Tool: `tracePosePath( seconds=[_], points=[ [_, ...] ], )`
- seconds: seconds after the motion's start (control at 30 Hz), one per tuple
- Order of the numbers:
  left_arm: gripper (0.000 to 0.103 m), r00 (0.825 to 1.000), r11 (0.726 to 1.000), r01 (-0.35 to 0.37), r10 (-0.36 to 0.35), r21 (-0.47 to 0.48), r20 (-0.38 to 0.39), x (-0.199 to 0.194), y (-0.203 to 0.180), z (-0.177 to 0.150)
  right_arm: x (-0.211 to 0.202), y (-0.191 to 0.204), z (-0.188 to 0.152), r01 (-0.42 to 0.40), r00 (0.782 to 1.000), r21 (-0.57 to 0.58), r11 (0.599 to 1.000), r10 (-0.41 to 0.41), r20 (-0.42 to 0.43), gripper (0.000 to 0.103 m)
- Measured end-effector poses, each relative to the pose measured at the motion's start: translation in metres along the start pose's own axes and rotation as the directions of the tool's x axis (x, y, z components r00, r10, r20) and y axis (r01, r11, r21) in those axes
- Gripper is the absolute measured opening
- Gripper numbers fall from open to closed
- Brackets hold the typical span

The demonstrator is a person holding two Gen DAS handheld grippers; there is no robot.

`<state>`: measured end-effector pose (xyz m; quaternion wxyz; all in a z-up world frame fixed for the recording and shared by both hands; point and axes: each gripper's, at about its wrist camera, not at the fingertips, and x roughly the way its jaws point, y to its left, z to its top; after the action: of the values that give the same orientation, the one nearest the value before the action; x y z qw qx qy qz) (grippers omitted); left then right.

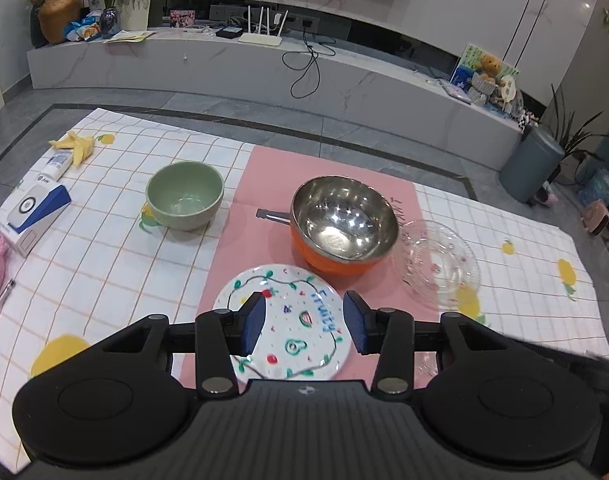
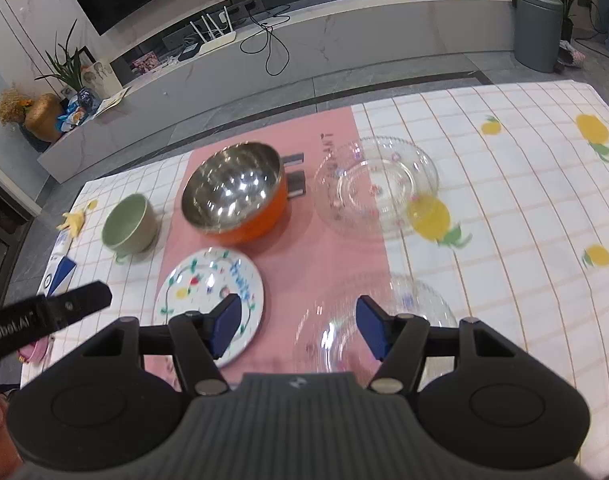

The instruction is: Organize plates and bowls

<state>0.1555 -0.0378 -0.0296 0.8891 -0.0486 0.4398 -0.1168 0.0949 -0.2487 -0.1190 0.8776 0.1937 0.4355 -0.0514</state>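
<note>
Plates and bowls sit spread over a bench covered by a white checked cloth with lemon prints, and the landmark is the steel bowl with an orange outer shell [image 1: 343,226], round, shiny and deep, standing on a smooth pink mat [image 1: 264,184].

From the left wrist view, a matte green bowl [image 1: 185,196] stands well to the left of the steel bowl, on the cloth at the mat's edge. Just right of the steel bowl lies a clear ribbed glass plate [image 1: 440,264], its rim close to the orange shell. In front of the steel bowl lies a flat white painted plate [image 1: 294,328] with fruit doodles and blue lettering. The left tongs [image 1: 303,322] hover above that plate, blue pads spread, nothing between them. Far left of the steel bowl lie a banana peel [image 1: 75,144], a tube and a blue-and-white box [image 1: 36,212].

From the right wrist view, the painted plate [image 2: 208,300] lies in front of the steel bowl [image 2: 234,190], the green bowl [image 2: 129,225] to its left, the glass plate [image 2: 376,188] to its right. A second clear glass dish [image 2: 344,324], blurred, lies nearer, under the right tongs [image 2: 298,330], whose pads stand spread with nothing pinched. The left tongs' black finger [image 2: 76,300] juts in from the left.
</note>
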Motion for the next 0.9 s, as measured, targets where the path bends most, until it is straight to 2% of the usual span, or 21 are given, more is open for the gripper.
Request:
tracePosePath(
  seconds=[0.23,0.37,0.43,0.5,0.6,0.73,0.87,0.9],
  points=[
    [0.051,0.999,1.000,-0.024,0.024,-0.006,-0.028,0.041,0.002,0.025,0.042,0.006,0.036,-0.001,1.000,0.034,0.999,0.001,-0.011,0.063],
    [0.052,0.999,0.997,0.020,-0.024,-0.075,-0.048,0.065,0.014,0.039,0.066,0.013,0.051,0.010,1.000,0.037,0.999,-0.010,-0.024,0.063],
    [0.055,0.999,0.996,0.014,-0.018,-0.088,-0.047,0.076,0.017,0.047,0.077,0.014,0.059,0.015,0.999,0.053,0.998,-0.013,-0.032,0.063],
    [0.064,0.999,0.996,-0.004,0.001,-0.090,-0.035,0.086,0.019,0.054,0.087,0.014,0.066,0.019,0.999,0.074,0.997,-0.016,-0.035,0.063],
    [0.070,1.000,0.992,-0.010,0.006,-0.128,-0.029,0.101,0.024,0.064,0.100,0.016,0.076,0.028,0.999,0.085,0.996,-0.025,-0.035,0.066],
    [0.070,0.998,0.987,0.029,-0.038,-0.157,-0.052,0.123,0.025,0.071,0.117,0.021,0.086,0.044,0.998,0.086,0.995,-0.041,-0.044,0.066],
    [0.066,0.998,0.991,0.009,-0.017,-0.135,-0.061,0.138,0.023,0.072,0.130,0.025,0.090,0.037,0.998,0.090,0.995,-0.033,-0.047,0.064],
    [0.066,0.998,0.991,0.004,-0.013,-0.136,-0.066,0.141,0.024,0.072,0.133,0.027,0.091,0.033,0.998,0.089,0.996,-0.029,-0.048,0.061]
  ],
)
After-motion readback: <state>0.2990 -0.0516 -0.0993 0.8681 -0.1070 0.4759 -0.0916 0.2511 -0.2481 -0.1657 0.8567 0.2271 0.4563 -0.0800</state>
